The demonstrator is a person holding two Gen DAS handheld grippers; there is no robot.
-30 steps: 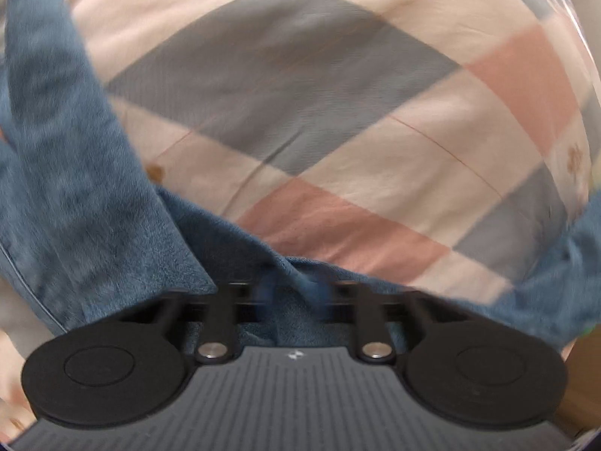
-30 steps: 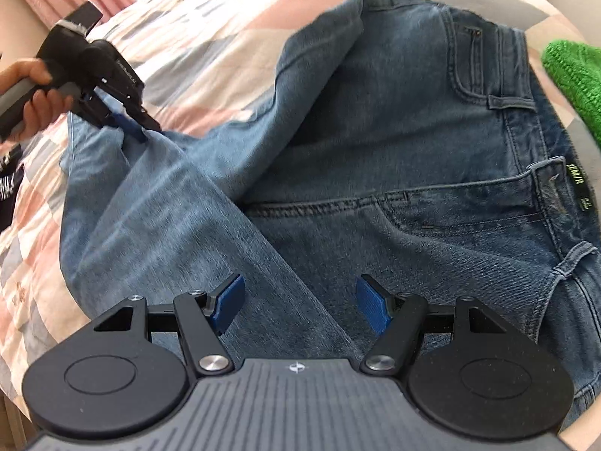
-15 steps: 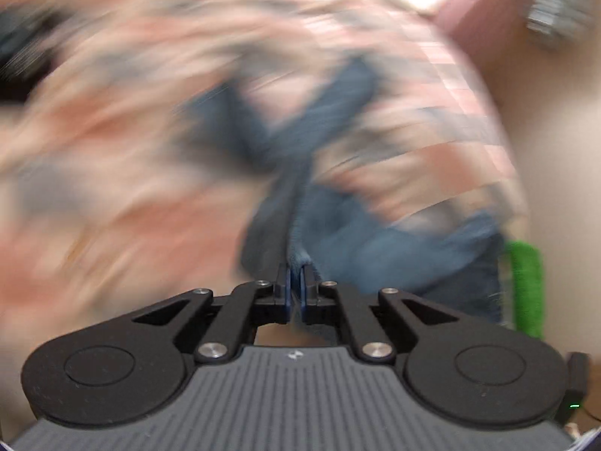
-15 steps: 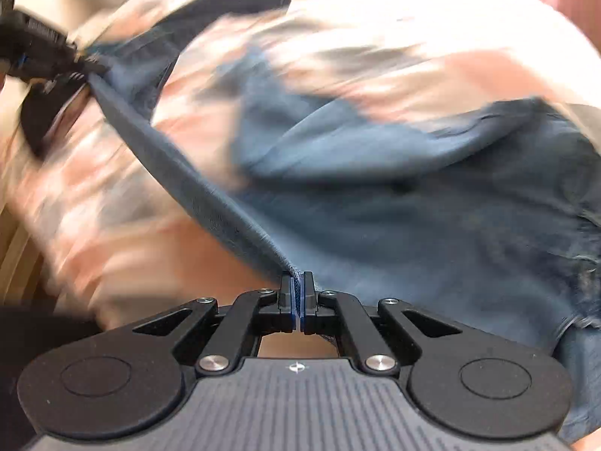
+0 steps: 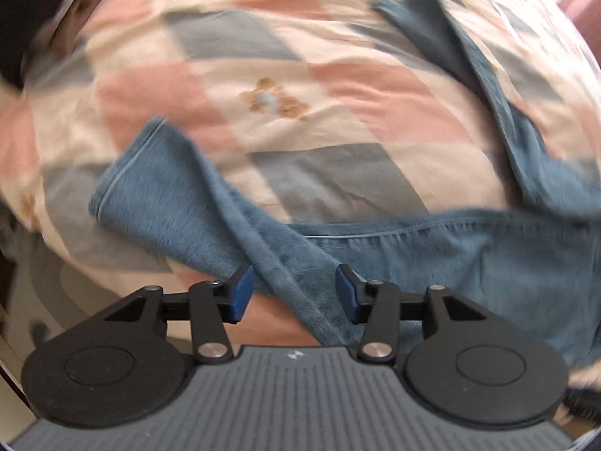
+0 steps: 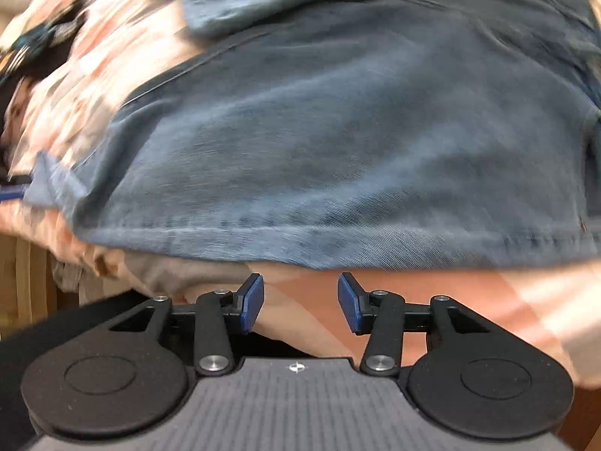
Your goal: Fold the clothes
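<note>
Bedding first: pink, grey and cream checked quilt cover point(image 5: 338, 86) fills the background in both views, blurred.

Left wrist view: left gripper point(image 5: 292, 293) has its blue pads spread wide, holding nothing. Blue denim jeans point(image 5: 469, 263) lie on the quilt. One leg runs from between the pads toward 10 o'clock, ending in a hem at about 10 o'clock; its long axis goes lower right to upper left. A twisted ridge of that leg sits right between the pads. Second leg stretches off toward 1 o'clock. Main body spreads to 3 o'clock.

Right wrist view: right gripper point(image 6: 300, 306) also spread apart, empty. Jeans point(image 6: 357, 131) fill 12 o'clock; stitched edge runs left-right just beyond the pads, not between them. A corner sticks out at 9 o'clock.

Judgement: left gripper is nearer to a grab; right needs to advance toward 12.
</note>
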